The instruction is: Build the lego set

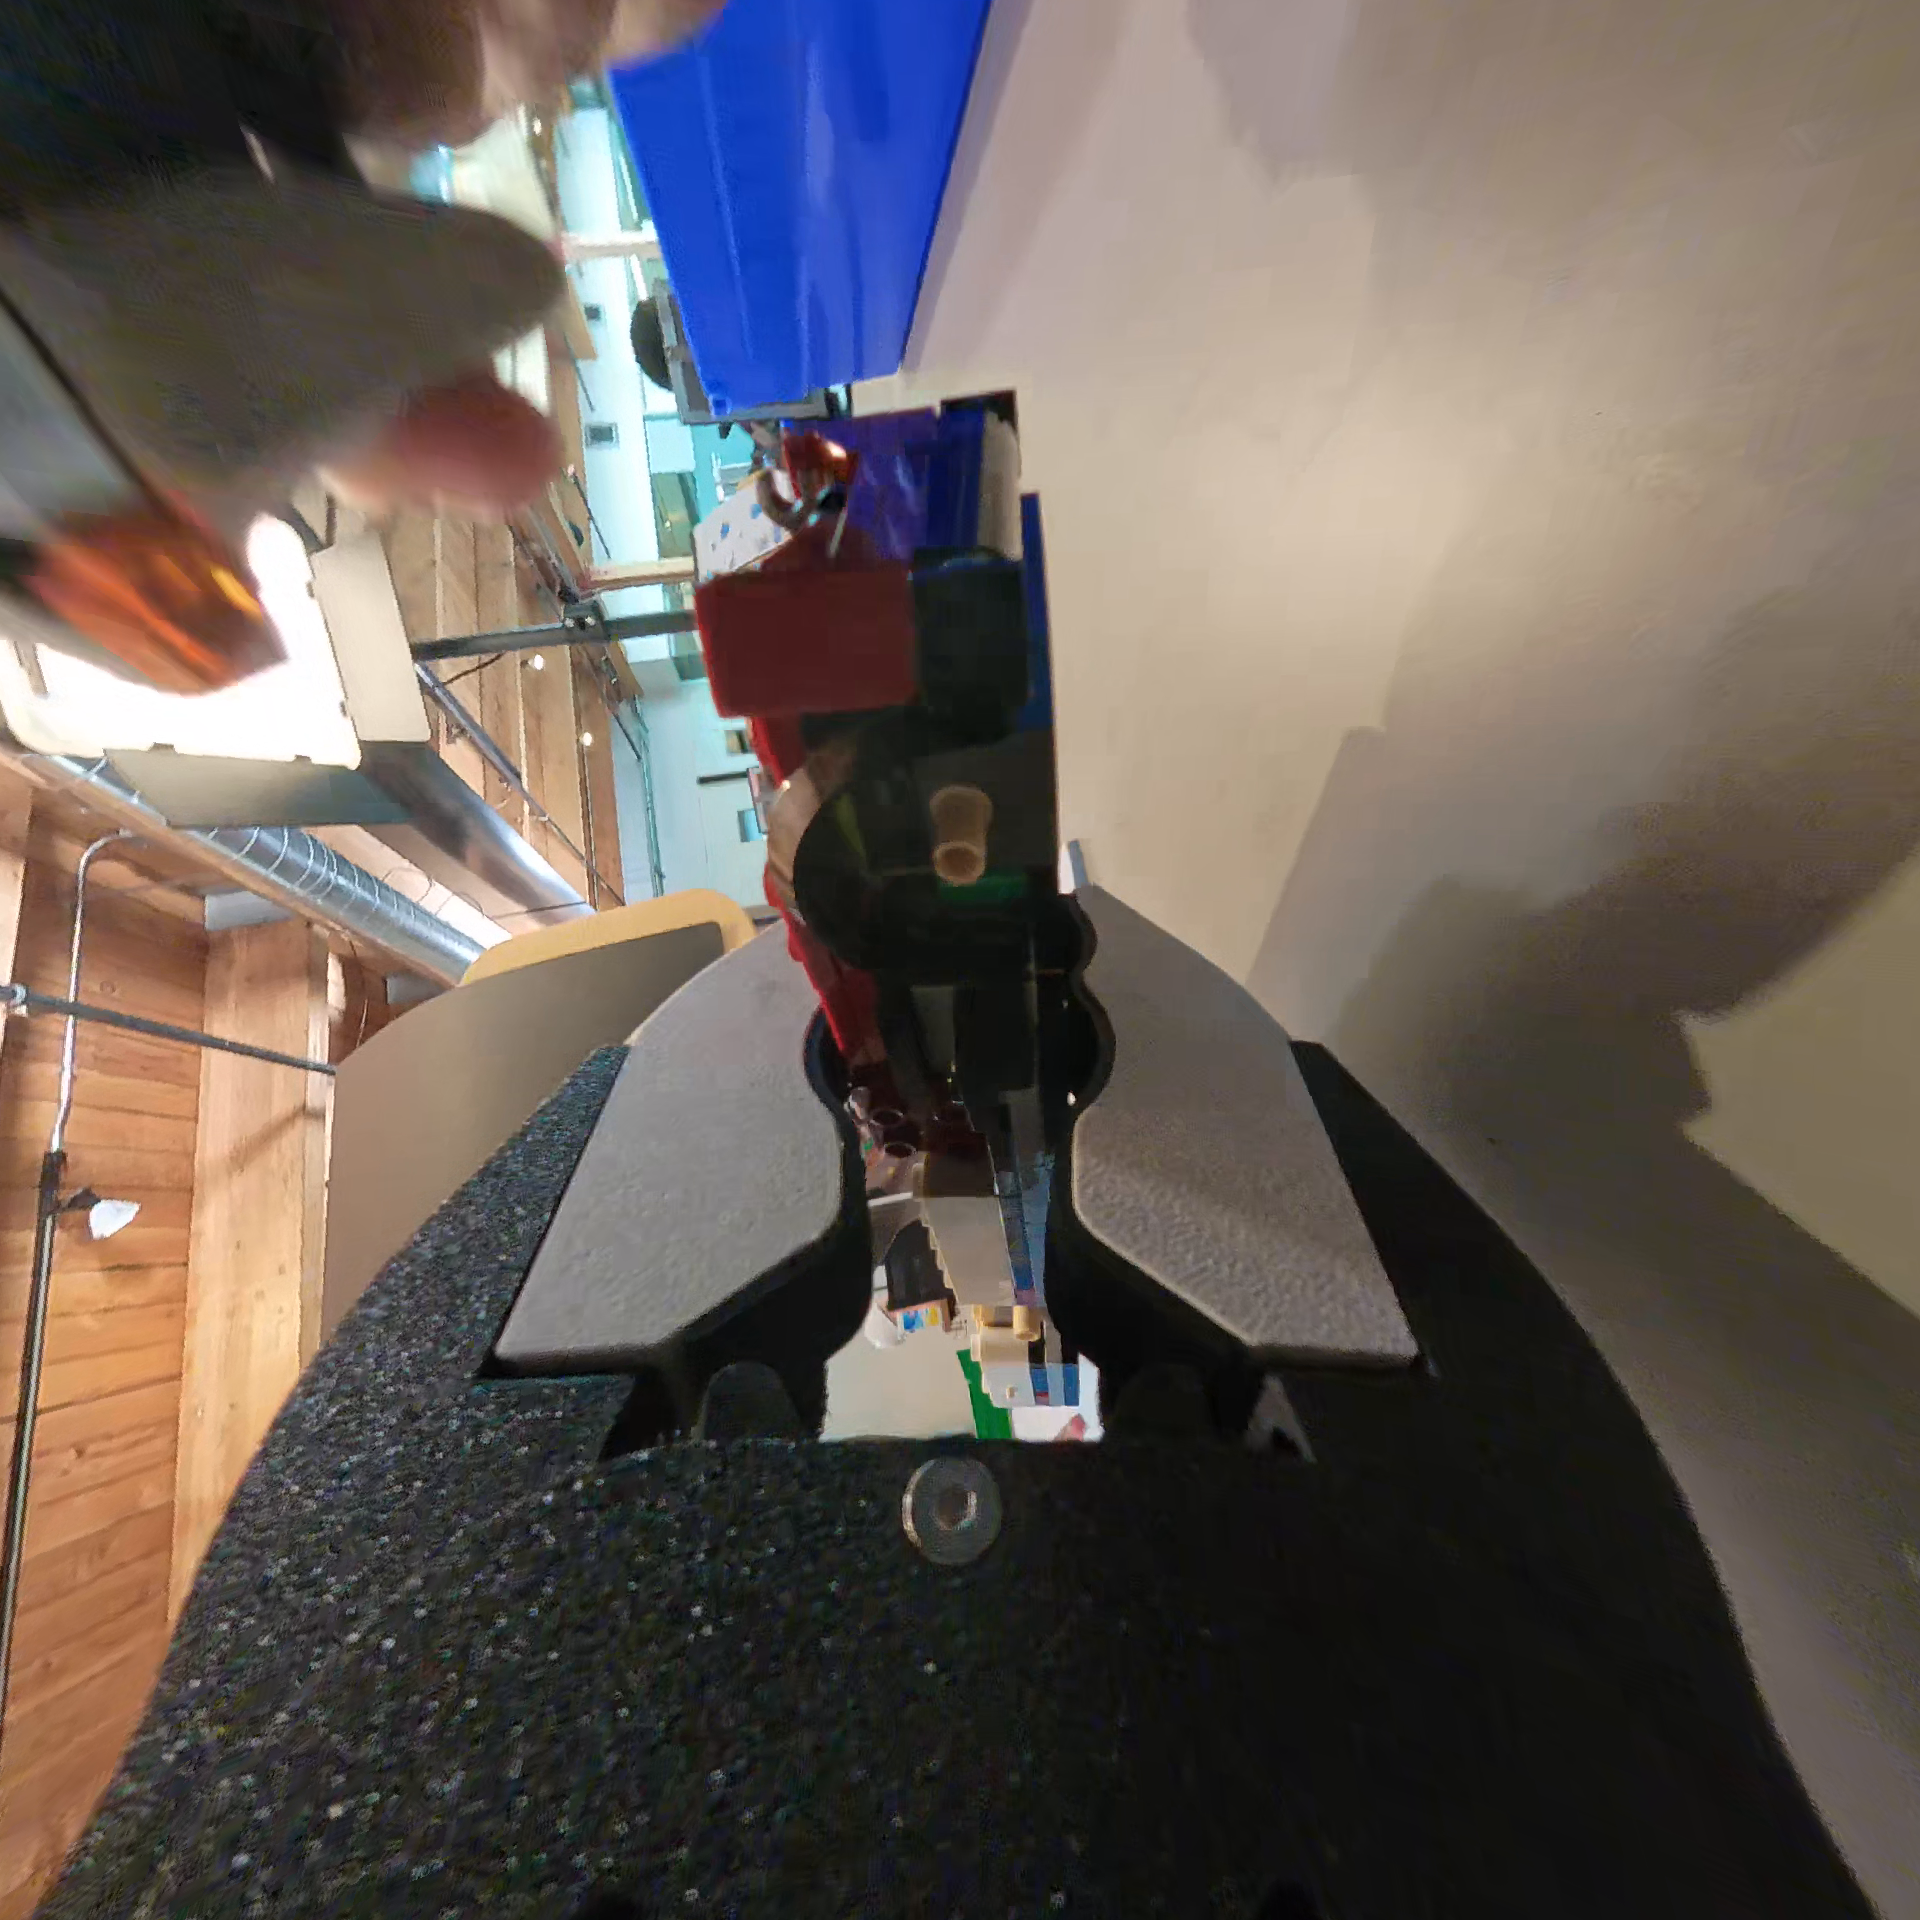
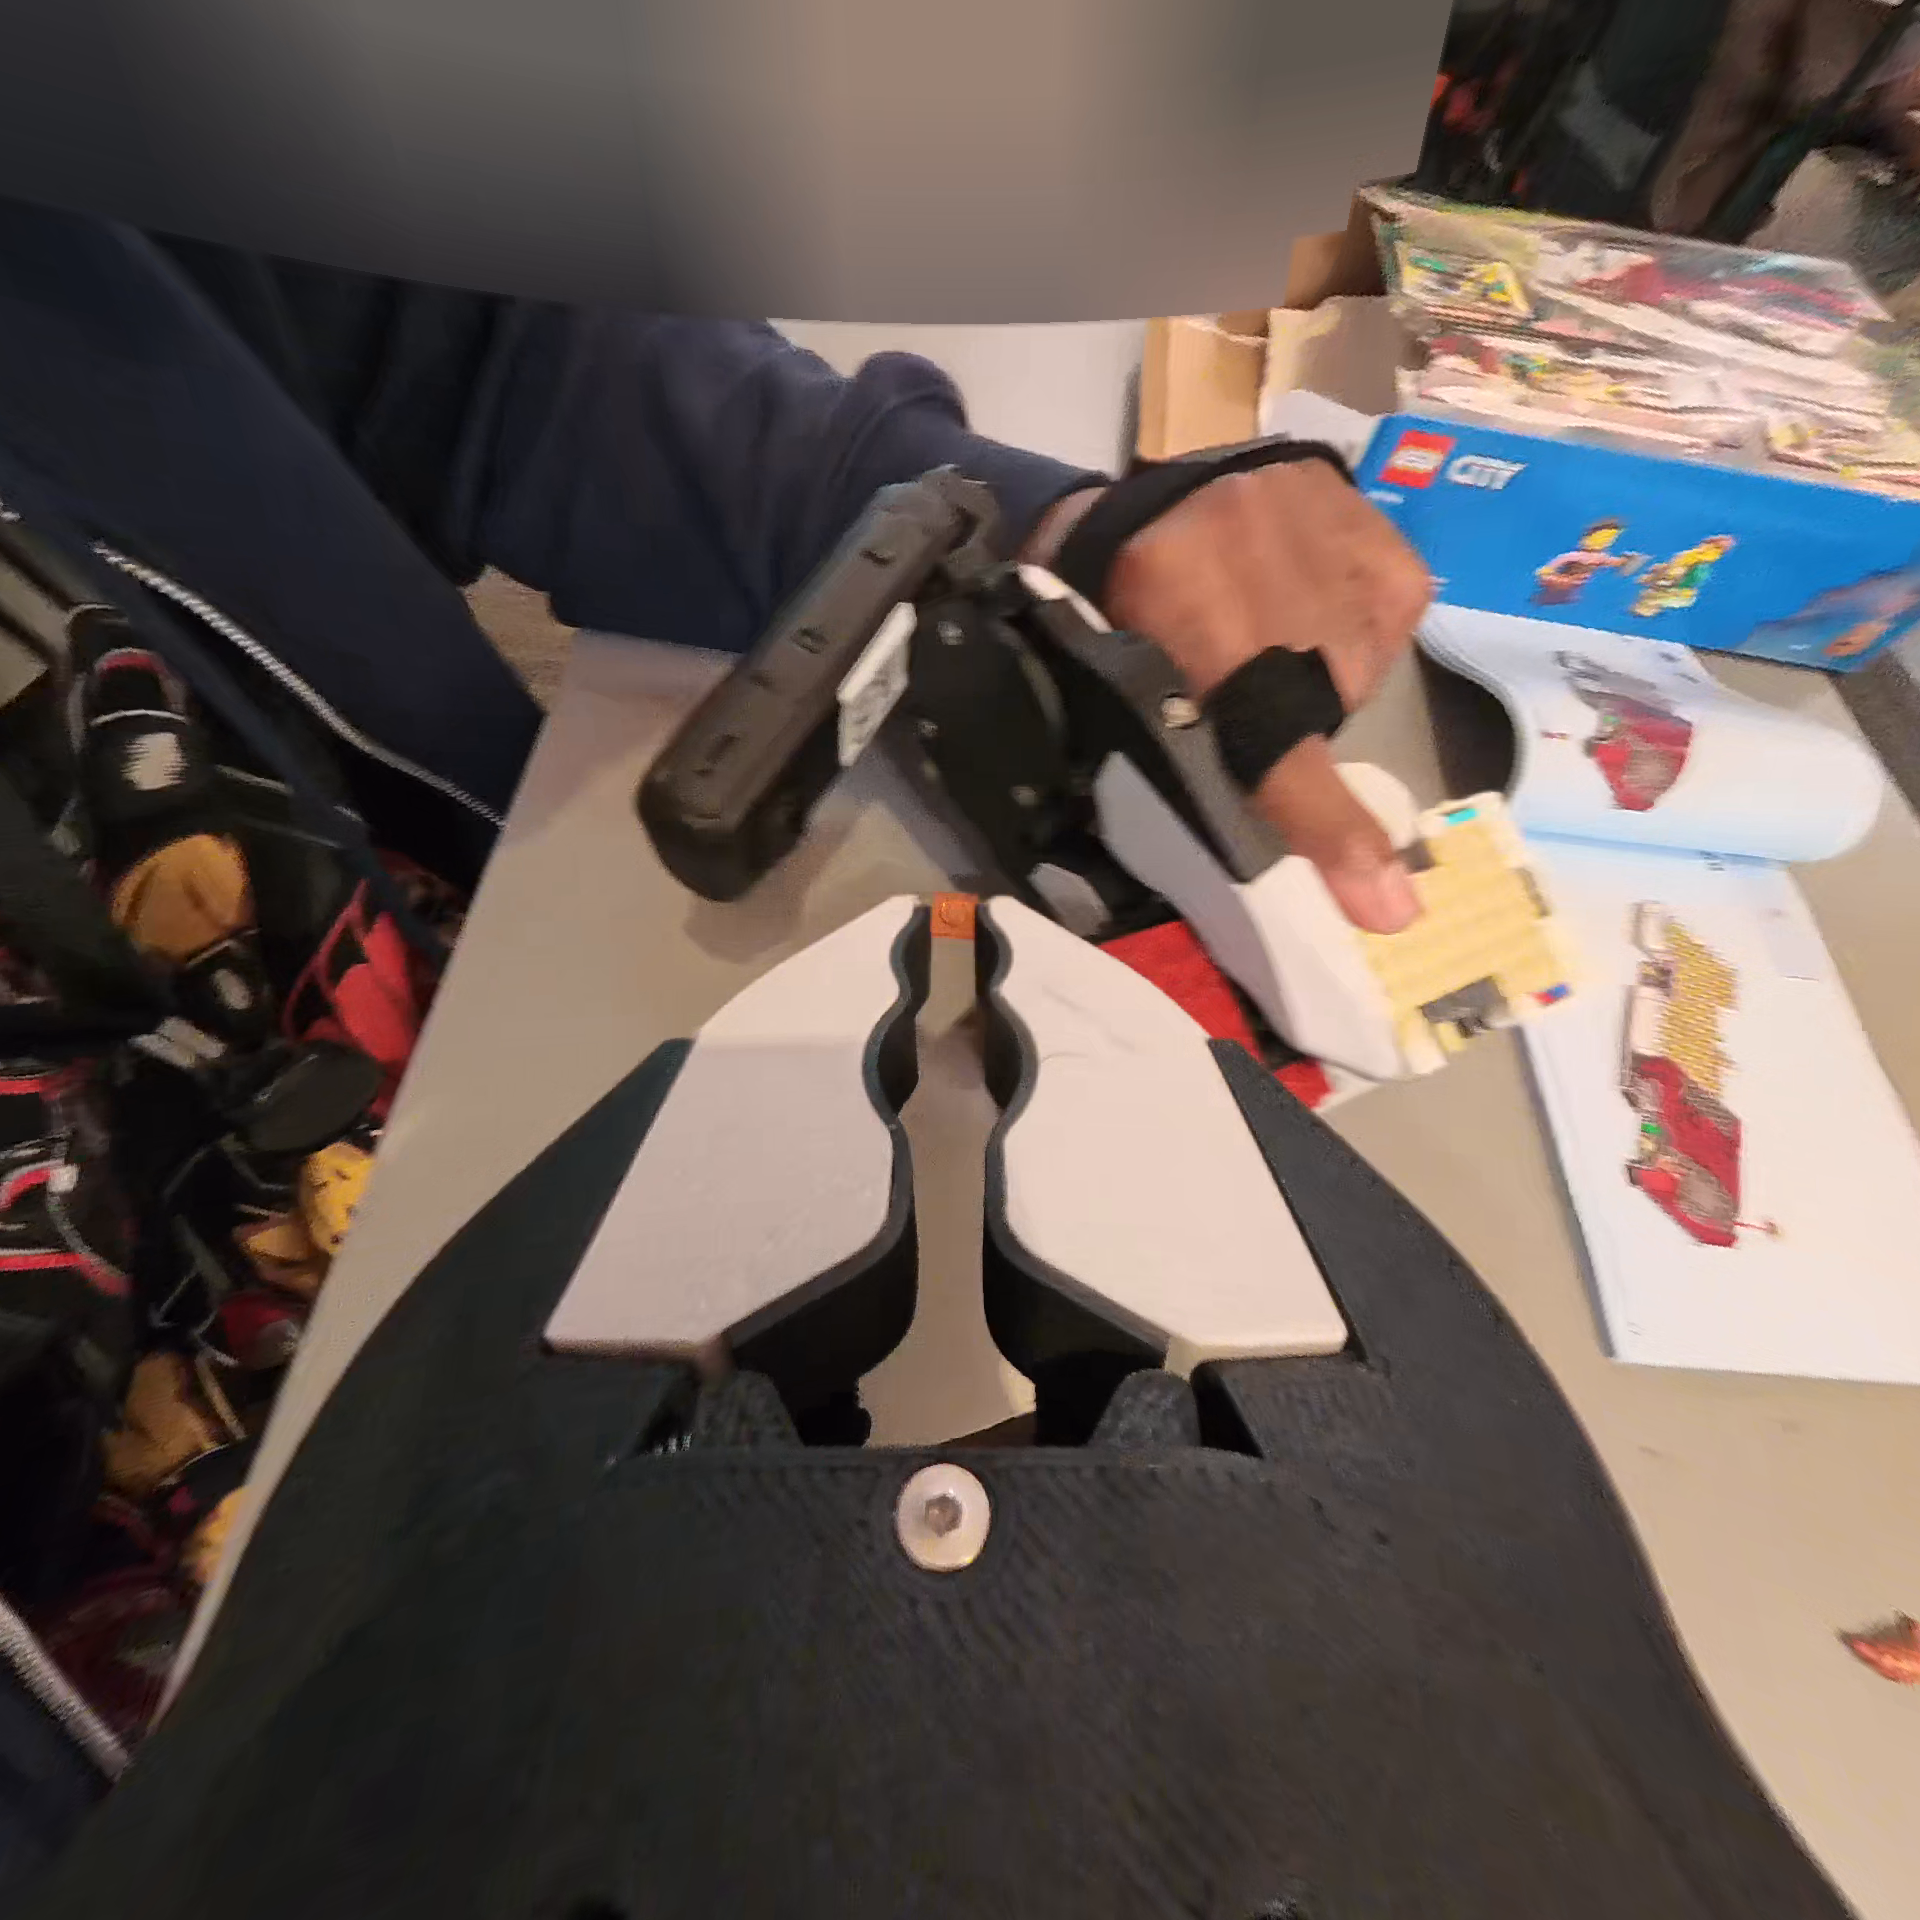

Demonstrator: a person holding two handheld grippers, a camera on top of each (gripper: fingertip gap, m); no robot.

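Right now the right gripper (image 2: pixel 954 925) pinches a tiny orange one-stud plate (image 2: pixel 954 921) at its very tips, both white fingers (image 2: pixel 831 1039) pressing on its sides, and holds it above the pale table (image 2: pixel 582 987). Just beyond it the left gripper (image 1: pixel 951 987), held by a hand (image 2: pixel 1257 603) in a black strap, clamps a brick-built model (image 1: pixel 914 831) between its grey fingers (image 1: pixel 1184 1039). That model shows a cream studless underside (image 2: pixel 1455 935) in the right wrist view and red, black and blue parts with a tan pin (image 1: pixel 958 836) in the left wrist view.

As a judgement, the model looks largely built, while the orange plate is picked up but not yet attached; it sits apart from the model.

Farther out lie an open instruction booklet (image 2: pixel 1766 1143) with red car pictures, a blue toy box (image 2: pixel 1662 540) and a second box (image 2: pixel 1621 332) behind it. A blue bin (image 1: pixel 800 187) stands past the model in the left wrist view.
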